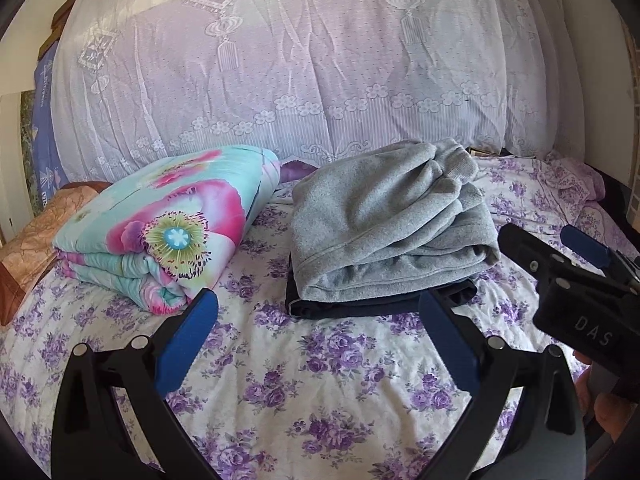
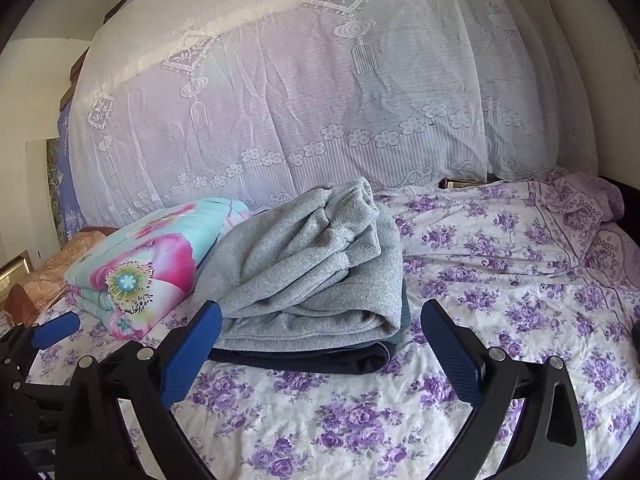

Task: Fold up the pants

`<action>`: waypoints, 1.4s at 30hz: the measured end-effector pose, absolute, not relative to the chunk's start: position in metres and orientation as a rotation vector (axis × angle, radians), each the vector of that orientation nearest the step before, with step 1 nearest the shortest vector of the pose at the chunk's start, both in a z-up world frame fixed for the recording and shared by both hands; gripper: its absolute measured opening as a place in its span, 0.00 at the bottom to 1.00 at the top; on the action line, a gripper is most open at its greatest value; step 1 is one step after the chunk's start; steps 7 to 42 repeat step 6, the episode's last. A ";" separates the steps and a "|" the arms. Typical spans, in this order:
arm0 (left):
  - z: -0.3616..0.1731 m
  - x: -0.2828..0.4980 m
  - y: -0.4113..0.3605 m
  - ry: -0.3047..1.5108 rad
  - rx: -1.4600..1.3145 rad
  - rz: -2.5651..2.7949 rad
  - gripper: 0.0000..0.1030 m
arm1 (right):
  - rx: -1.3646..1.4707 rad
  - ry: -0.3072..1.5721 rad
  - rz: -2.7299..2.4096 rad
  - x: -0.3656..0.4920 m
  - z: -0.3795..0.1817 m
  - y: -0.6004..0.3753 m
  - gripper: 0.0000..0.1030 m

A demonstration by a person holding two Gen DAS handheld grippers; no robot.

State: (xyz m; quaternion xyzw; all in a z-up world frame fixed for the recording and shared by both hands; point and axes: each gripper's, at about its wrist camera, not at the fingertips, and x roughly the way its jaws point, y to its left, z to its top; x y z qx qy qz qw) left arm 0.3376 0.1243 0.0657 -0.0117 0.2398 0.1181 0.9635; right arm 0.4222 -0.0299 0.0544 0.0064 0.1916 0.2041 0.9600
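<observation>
Folded grey pants (image 1: 384,224) resting on a folded dark garment (image 1: 372,304), both on the floral bedsheet (image 1: 320,380) near mid-bed. Waistband ribbing bunched at the far top of the stack; rounded fold edges facing near and right. Folded floral quilt (image 1: 168,224) just left of the stack, apart from it in the left wrist view. Brown pillow (image 1: 32,240) at far left. Lace curtain (image 1: 300,60) hanging behind the bed. Left gripper (image 1: 318,338) hovering above bare sheet in front of the stack, jaws spread wide, nothing between them. Right gripper (image 2: 320,350) likewise spread wide and empty, positioned just before the stack's near edge, blue pads (image 2: 192,356) clear of the fabric.
</observation>
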 end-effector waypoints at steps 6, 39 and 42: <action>0.066 0.339 0.125 0.508 -0.045 0.212 0.95 | 0.012 0.387 0.411 0.422 0.055 -0.030 0.97; 0.066 0.339 0.125 0.508 -0.045 0.212 0.95 | 0.012 0.387 0.411 0.422 0.055 -0.030 0.97; 0.066 0.339 0.125 0.508 -0.045 0.212 0.95 | 0.012 0.387 0.411 0.422 0.055 -0.030 0.97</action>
